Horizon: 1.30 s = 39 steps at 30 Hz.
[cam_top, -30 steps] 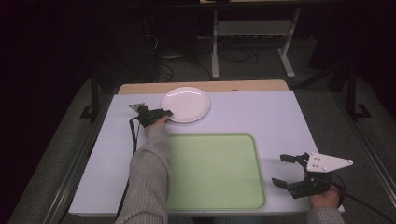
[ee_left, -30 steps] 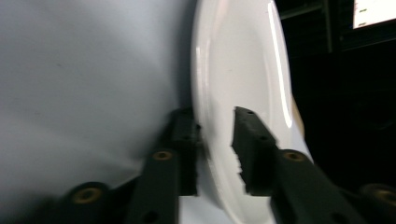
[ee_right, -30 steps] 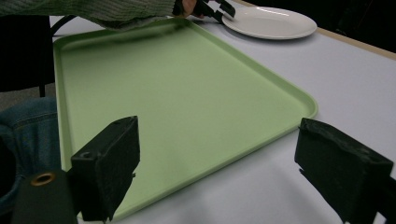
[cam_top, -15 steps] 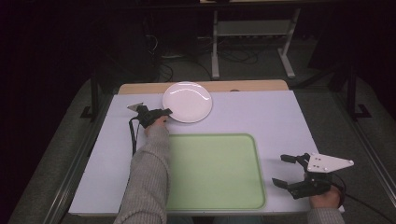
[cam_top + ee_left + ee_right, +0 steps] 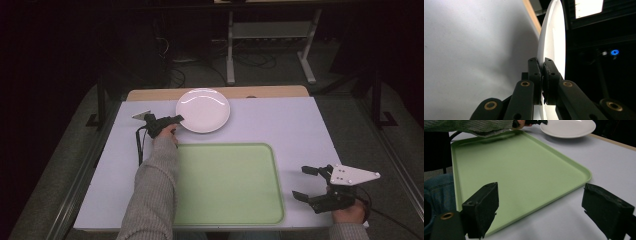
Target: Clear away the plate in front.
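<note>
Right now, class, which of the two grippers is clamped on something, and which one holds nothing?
The left gripper is clamped on the white plate's rim, jaws closed. The right gripper sits beside the green tray, jaws spread wide around nothing.

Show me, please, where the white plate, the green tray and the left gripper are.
white plate [image 5: 205,109]: high view, centre of its dish.
green tray [image 5: 225,182]: high view, bare flat bottom.
left gripper [image 5: 542,65]: left gripper view, between the fingers shut on the plate's rim.
</note>
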### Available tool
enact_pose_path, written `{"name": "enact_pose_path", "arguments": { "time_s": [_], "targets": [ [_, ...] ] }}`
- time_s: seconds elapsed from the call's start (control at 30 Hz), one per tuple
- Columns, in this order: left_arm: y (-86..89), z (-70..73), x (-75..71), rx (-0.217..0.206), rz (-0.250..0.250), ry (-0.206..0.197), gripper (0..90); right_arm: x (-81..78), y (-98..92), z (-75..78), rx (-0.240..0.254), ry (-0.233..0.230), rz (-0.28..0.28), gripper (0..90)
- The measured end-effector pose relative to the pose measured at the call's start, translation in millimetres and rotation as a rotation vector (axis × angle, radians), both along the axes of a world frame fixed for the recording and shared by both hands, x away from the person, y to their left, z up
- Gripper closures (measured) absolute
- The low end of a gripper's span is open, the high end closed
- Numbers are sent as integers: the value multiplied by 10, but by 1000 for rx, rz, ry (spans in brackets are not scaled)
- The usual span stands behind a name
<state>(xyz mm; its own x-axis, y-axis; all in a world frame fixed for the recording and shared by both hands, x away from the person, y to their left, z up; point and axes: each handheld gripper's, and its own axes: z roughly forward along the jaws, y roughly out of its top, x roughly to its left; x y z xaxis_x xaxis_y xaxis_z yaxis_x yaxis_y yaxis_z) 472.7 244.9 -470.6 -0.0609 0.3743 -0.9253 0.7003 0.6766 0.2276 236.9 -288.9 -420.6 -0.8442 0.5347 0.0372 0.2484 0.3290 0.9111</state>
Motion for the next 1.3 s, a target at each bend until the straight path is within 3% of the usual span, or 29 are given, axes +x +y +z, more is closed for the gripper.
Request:
{"name": "enact_pose_path", "arguments": {
  "time_s": [0.77, 1.3],
  "targets": [
    [284, 285, -262, -35, 20, -104, 868, -4, 15, 10, -13, -4, 4, 132],
    [362, 485, -474, -8, -42, -172, 868, -1, 30, 4, -19, -2, 10, 132]
  ]
}}
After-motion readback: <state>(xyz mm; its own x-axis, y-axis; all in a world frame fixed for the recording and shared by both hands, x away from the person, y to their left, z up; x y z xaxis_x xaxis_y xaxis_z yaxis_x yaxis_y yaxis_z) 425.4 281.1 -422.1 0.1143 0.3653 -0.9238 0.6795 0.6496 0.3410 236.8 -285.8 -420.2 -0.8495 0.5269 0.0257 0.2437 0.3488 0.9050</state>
